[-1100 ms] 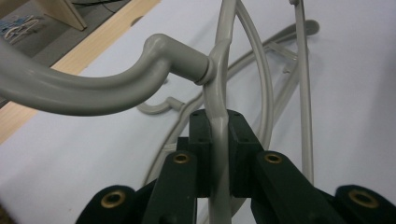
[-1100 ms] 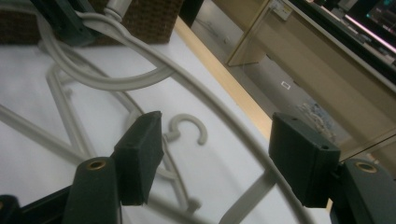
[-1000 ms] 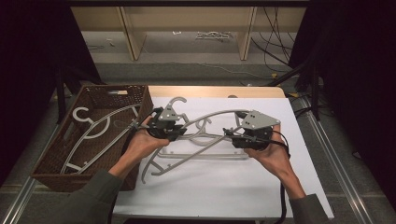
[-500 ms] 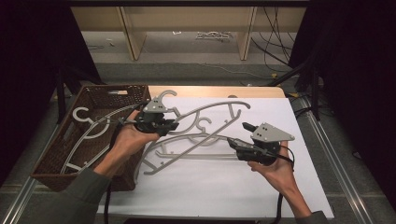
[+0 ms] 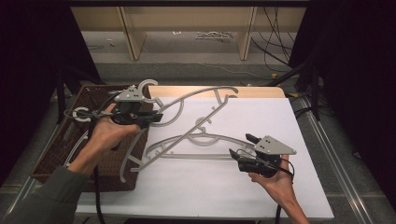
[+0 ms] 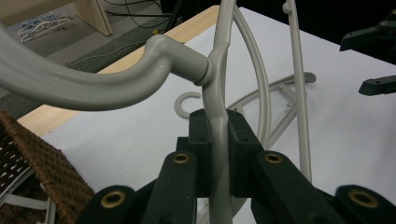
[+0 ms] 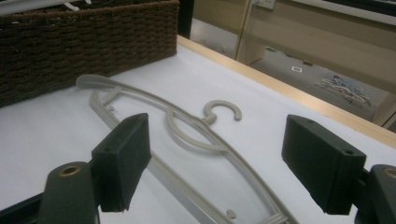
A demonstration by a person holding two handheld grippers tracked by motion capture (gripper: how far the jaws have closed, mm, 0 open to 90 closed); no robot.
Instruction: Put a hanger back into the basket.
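My left gripper (image 5: 156, 116) is shut on the neck of a grey plastic hanger (image 5: 212, 109), which hangs tilted above the table with its lower end over the basket's corner. In the left gripper view the jaws (image 6: 219, 135) pinch the hanger stem (image 6: 218, 93) just below its hook. A second grey hanger (image 5: 201, 142) lies flat on the white table (image 5: 210, 196). My right gripper (image 5: 239, 145) stands open beside that hanger's right end. Between its spread pads (image 7: 123, 158) the lying hanger (image 7: 187, 126) runs across the table.
A brown wicker basket (image 5: 107, 168) sits at the table's left edge with another hanger (image 5: 81, 113) inside; it also appears as the basket (image 7: 70, 42) in the right gripper view. Wooden shelving (image 5: 187, 28) stands beyond the table. Dark curtains flank both sides.
My left gripper has lifted one hanger and swung it left toward the basket. My right gripper has let go, opened, and drawn back to the front right.
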